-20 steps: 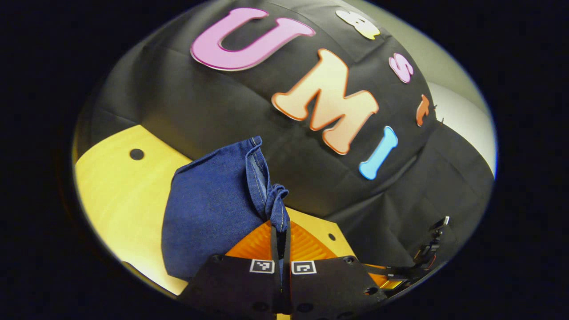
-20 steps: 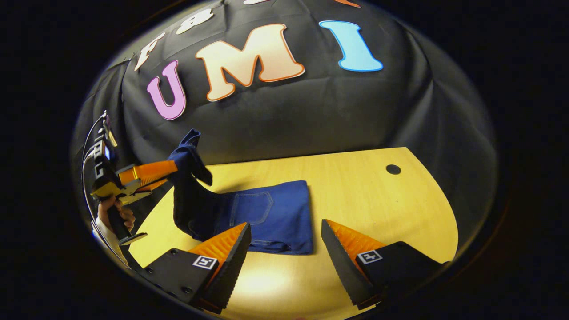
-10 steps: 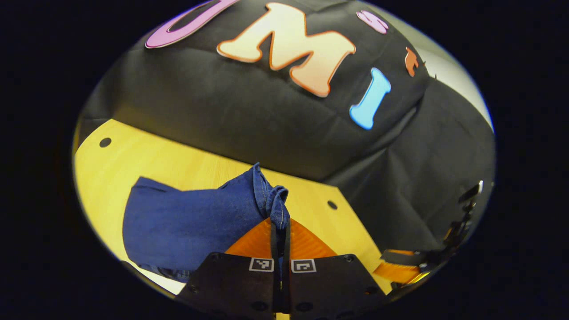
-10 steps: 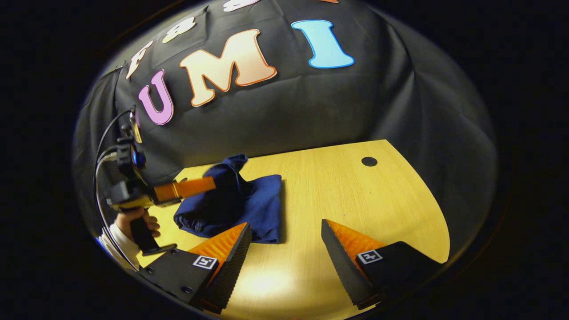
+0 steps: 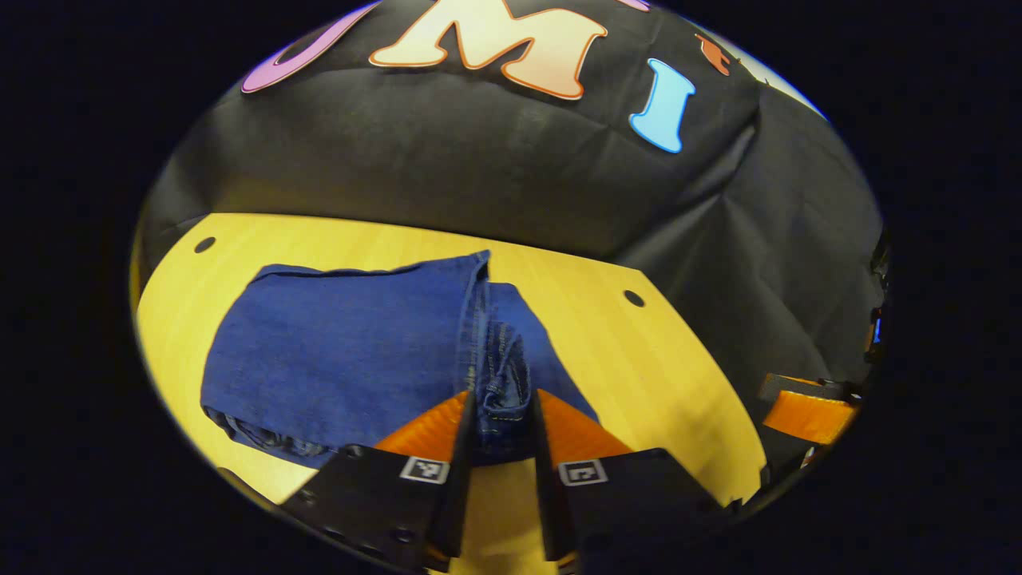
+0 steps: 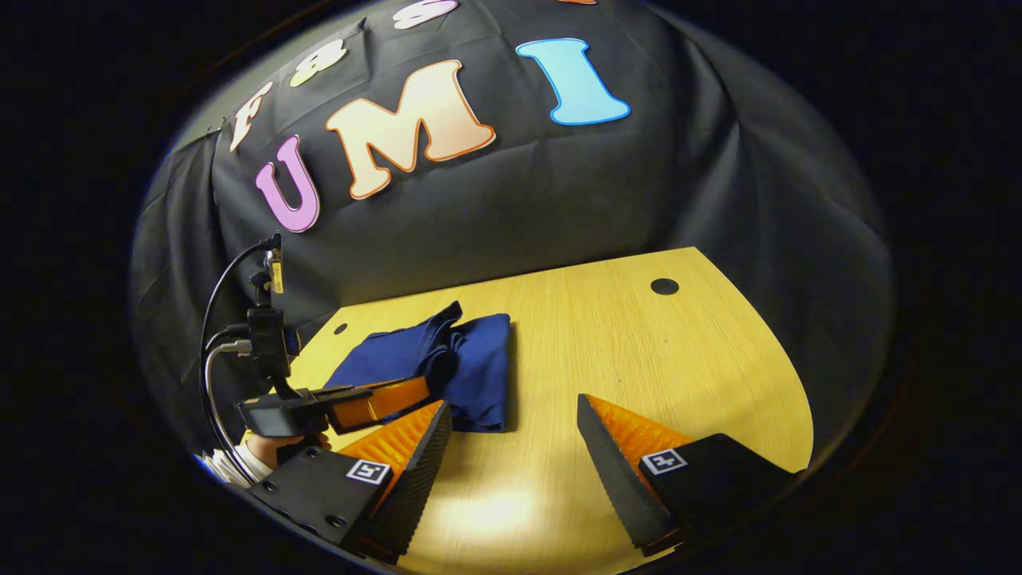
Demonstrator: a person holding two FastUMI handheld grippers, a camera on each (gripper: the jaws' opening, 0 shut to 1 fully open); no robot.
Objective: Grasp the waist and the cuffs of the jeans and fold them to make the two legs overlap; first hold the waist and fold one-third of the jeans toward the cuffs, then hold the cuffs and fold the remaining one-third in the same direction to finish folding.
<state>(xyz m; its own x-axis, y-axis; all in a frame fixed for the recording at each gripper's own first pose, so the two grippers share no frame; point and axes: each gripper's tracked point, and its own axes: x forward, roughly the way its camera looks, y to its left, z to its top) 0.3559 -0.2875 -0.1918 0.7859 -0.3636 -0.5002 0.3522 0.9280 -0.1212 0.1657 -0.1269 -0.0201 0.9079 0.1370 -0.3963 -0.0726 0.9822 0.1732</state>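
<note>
Wooden table (image 6: 607, 335) bears folded jeans (image 5: 343, 351), left gripper (image 5: 499, 447) loosely around cuffs (image 5: 501, 375).

- A recording booth, not a lived-in room: creased black cloth wall (image 6: 559, 200) closes in the back.
- A bare pale wooden desk (image 6: 639, 351) with round cable holes (image 6: 664, 286) stands before it.

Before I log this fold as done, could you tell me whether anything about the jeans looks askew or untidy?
Yes. The jeans lie folded on the table, but the cuff end stands bunched in a ridge between the left gripper's parted jaws instead of lying flat. The folded edges also look uneven.
</note>
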